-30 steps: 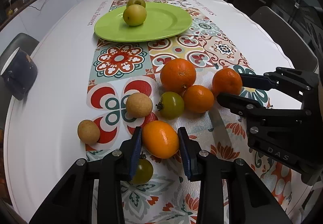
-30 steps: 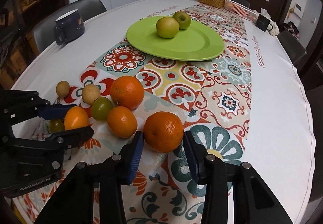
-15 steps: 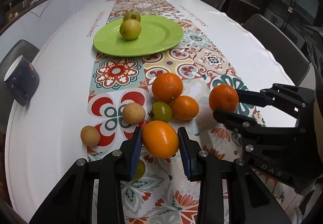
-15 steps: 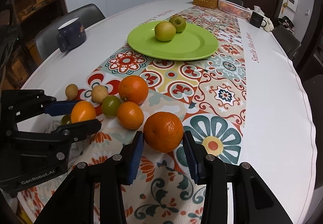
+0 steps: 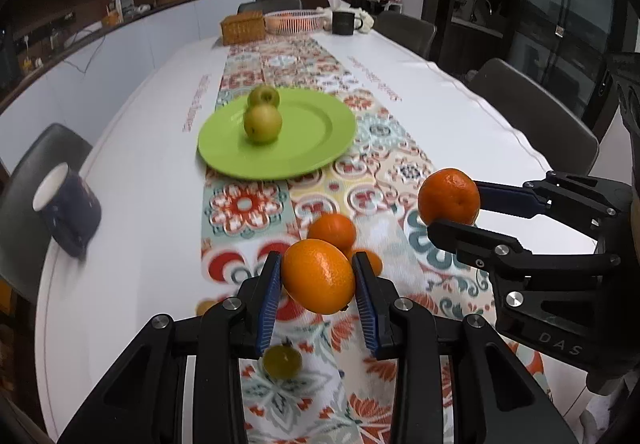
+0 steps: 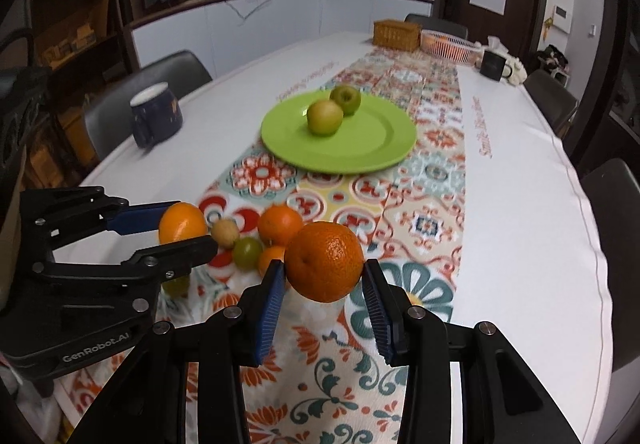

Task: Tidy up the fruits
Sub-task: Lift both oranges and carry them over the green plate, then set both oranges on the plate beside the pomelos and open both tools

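Observation:
My left gripper [image 5: 316, 280] is shut on an orange [image 5: 319, 276] and holds it above the table; it also shows in the right wrist view [image 6: 180, 234]. My right gripper [image 6: 324, 280] is shut on another orange [image 6: 325, 262], raised; it shows in the left wrist view [image 5: 452, 204] too. A green plate [image 6: 372, 152] with two green apples [image 6: 325, 118] lies further along the patterned runner. Two oranges [image 6: 280, 224], a green tomato [image 6: 247, 252], a small brown fruit [image 6: 225, 232] and another green fruit [image 5: 282, 361] remain on the runner below the grippers.
A dark blue mug [image 6: 156, 120] stands on the white table at the left edge. A wicker box [image 6: 396, 35], a white basket [image 6: 450, 43] and a black mug [image 6: 493, 65] stand at the far end. Chairs [image 6: 550, 100] ring the table.
Both grippers have lifted their oranges off the table and risen, with the views tilting up toward the plate. The fruits left on the runner have not moved.

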Action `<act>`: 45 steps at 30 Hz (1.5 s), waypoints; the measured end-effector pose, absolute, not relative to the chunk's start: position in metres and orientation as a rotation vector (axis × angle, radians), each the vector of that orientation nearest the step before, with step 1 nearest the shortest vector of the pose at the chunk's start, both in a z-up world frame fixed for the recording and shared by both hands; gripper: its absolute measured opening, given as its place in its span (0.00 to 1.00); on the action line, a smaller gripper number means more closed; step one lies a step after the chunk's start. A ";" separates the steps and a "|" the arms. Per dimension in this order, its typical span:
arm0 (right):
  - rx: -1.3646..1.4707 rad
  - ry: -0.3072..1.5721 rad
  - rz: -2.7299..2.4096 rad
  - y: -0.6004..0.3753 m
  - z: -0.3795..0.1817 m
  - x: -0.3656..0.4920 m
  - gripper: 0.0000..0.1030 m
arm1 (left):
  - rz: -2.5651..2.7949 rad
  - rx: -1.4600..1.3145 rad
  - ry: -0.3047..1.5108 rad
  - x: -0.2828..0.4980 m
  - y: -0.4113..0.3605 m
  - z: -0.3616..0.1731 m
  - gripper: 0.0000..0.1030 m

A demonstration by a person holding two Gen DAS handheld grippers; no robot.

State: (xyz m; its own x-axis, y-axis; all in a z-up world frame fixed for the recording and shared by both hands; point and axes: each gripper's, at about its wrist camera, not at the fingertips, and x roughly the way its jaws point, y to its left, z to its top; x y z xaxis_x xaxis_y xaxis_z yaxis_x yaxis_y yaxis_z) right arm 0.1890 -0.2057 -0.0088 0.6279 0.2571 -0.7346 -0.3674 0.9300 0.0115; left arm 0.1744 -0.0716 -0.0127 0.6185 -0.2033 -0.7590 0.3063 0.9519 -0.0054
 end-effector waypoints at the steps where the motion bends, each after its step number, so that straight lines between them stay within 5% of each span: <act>1: -0.141 0.808 0.357 -0.206 -0.006 0.190 0.40 | -0.294 0.132 0.846 0.177 -0.071 -0.010 0.34; 18: -0.093 0.747 0.326 -0.201 0.019 0.264 0.40 | -0.309 0.159 0.763 0.255 -0.063 0.014 0.34; 36: -0.076 0.872 0.331 -0.184 -0.035 0.356 0.40 | -0.337 0.114 0.925 0.349 -0.049 -0.051 0.34; 41: -0.060 0.891 0.328 -0.185 -0.043 0.367 0.41 | -0.304 0.104 0.928 0.352 -0.044 -0.052 0.53; 45: -0.043 0.859 0.271 -0.192 -0.036 0.360 0.56 | -0.244 0.114 0.888 0.337 -0.036 -0.039 0.58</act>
State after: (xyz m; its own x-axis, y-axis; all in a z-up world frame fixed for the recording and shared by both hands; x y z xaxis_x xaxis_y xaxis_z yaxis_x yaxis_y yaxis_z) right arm 0.3600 -0.1924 -0.0360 0.6213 0.2183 -0.7526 -0.2528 0.9649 0.0711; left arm 0.3368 -0.0359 -0.0390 0.6054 -0.1630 -0.7790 0.2576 0.9662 -0.0020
